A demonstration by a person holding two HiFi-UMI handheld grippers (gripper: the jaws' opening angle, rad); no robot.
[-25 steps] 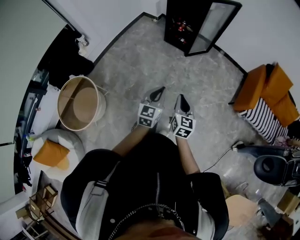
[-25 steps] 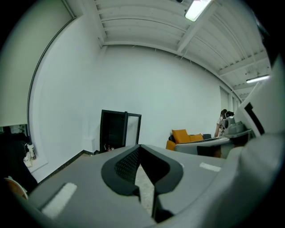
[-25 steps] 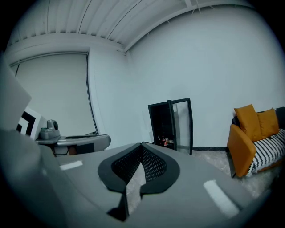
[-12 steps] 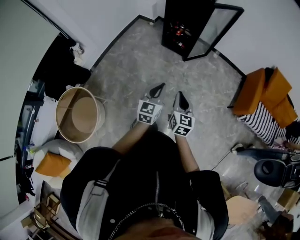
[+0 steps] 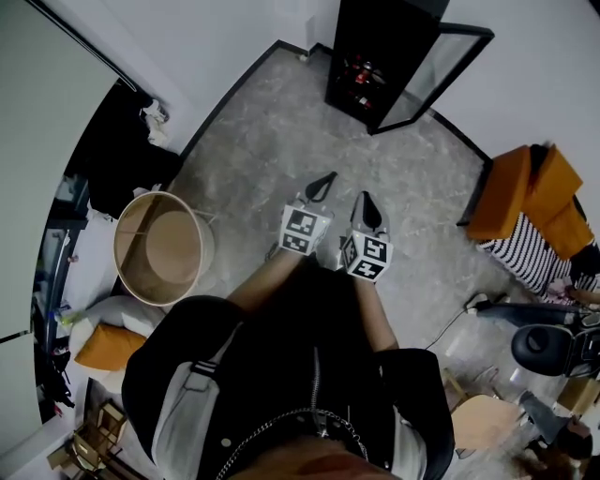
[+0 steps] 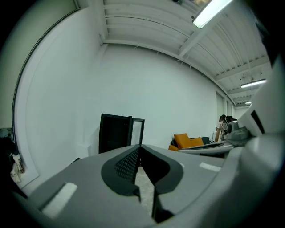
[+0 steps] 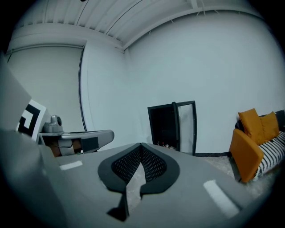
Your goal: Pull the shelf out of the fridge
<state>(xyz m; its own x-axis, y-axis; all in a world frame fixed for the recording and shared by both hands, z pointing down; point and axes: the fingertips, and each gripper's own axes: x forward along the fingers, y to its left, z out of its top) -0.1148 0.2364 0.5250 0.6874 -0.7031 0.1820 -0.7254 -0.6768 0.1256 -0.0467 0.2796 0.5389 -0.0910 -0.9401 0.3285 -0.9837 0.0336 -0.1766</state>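
- Tongs first: the left gripper [image 5: 324, 179], grey with black ribbed pads, has its jaws pressed together with nothing between them. The right gripper [image 5: 364, 199] just beside it is the same, closed and empty. Both are held out in front of the person, side by side.
- From where I stand, the step in hand looks like the approach. Both grippers point across the grey mottled floor [image 5: 281, 122] towards the tall black fridge [image 5: 370, 42], which is well apart from them against the white wall [image 5: 234, 28].
- The fridge's glass-paned door [image 5: 439, 67] stands swung open on its right side. The shelf [image 5: 361, 81] is inside the dark cabinet, with small reddish items [image 5: 364, 67] on it; I cannot tell what they are.
- To do this well, I would part the jaws only once they are near the shelf's front edge.
- I would then take that edge with the two grippers spaced apart and pull level and straight, so that nothing on it slides or tips.
- The right gripper should stay off the open door on the way in.
- The path should run between the round tan tub [image 5: 159, 246] on the left and the orange armchair [image 5: 525, 187] on the right.
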